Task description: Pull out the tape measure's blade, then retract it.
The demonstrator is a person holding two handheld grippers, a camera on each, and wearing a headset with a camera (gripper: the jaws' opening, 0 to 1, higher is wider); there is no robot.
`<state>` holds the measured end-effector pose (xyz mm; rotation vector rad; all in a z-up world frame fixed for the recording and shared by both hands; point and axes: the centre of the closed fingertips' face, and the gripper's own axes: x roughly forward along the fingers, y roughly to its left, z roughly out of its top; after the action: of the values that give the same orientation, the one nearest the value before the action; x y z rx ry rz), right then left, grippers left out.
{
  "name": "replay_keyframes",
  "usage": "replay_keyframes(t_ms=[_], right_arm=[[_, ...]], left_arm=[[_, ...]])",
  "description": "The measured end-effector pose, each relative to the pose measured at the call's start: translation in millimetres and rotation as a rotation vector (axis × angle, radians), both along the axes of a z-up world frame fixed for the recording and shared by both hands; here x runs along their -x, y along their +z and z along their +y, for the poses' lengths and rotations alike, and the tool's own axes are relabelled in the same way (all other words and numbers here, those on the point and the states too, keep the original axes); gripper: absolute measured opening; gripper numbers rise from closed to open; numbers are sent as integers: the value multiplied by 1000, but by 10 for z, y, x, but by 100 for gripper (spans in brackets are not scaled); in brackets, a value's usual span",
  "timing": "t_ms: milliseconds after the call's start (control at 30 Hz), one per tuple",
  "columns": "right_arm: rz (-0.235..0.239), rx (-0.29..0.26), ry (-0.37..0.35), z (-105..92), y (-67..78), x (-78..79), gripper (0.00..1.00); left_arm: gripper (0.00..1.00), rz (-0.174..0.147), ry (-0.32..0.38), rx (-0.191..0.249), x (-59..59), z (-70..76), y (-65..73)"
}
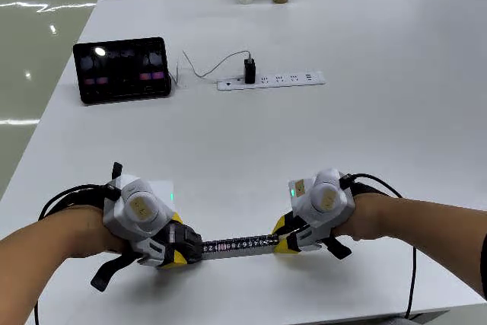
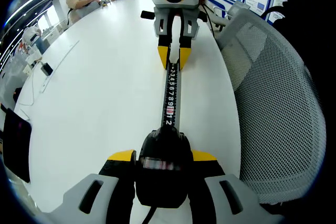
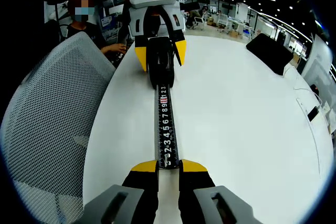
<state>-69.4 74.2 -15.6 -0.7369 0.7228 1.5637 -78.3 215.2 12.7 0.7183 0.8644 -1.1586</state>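
White workbench, head view: tape measure near the front edge, blade partly drawn. Left gripper view: left gripper clamps the case. Right gripper view: right gripper pinches the blade tip. Recommend a straight, level pull with both grips firm.

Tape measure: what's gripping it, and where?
Left gripper clamps the case; right gripper pinches the blade at its free end, partly drawn out.

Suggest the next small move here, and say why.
Probably draw the right claw farther from the left claw: it pinches the blade tip, the left clamps the tape measure case, and only a short numbered stretch is out.
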Motion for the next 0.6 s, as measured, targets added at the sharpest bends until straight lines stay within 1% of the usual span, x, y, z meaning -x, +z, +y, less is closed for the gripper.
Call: replay_keyframes(t_ms=[600], right_arm=[[2, 7, -9, -123, 12, -21, 10]], left_arm=[[33, -1, 0, -1, 10, 7, 0]])
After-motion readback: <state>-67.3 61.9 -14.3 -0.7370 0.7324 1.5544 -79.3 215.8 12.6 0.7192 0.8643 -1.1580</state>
